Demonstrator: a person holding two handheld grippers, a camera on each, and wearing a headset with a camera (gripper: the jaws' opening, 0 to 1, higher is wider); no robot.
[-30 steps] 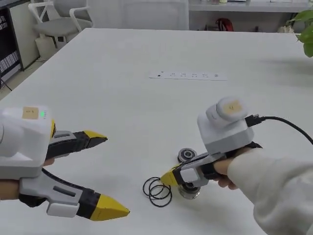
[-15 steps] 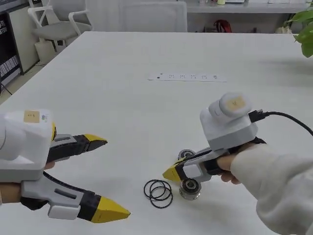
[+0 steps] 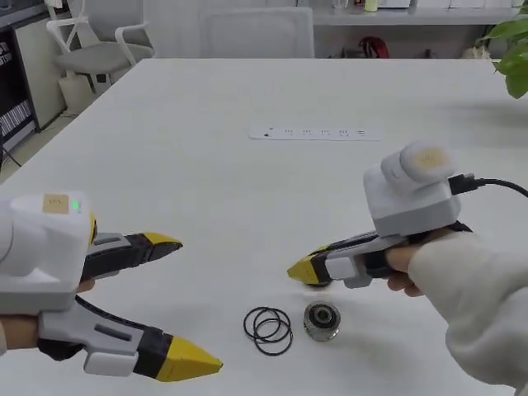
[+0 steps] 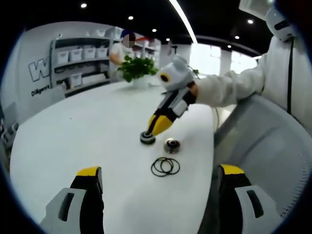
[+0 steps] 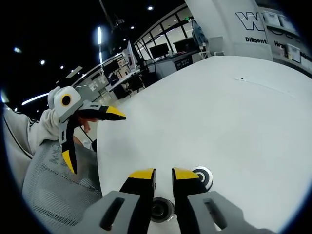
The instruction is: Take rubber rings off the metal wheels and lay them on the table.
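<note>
Three thin black rubber rings [image 3: 267,326] [image 4: 165,166] lie overlapped on the white table [image 3: 247,190]. Just right of them stands a bare metal wheel [image 3: 322,320] [image 4: 171,145]. A second wheel [image 4: 147,138], dark around its rim, sits just under the tip of my right gripper [image 3: 301,270] [image 5: 163,174], whose jaws are shut with nothing between them. Both wheels [image 5: 202,176] [image 5: 161,209] lie below its jaws in the right gripper view. My left gripper [image 3: 186,303] [image 4: 161,171] hovers wide open and empty, left of the rings.
A white power strip [image 3: 315,132] lies flat at mid-table. Office chairs [image 3: 99,41] stand past the far left corner, and a green plant [image 3: 516,58] hangs over the right edge. A black cable [image 3: 495,188] trails from the right gripper.
My right gripper has lifted off the near wheel and drawn back up and to the right, leaving that wheel in plain sight beside the rings. The left gripper has stayed open in place.
</note>
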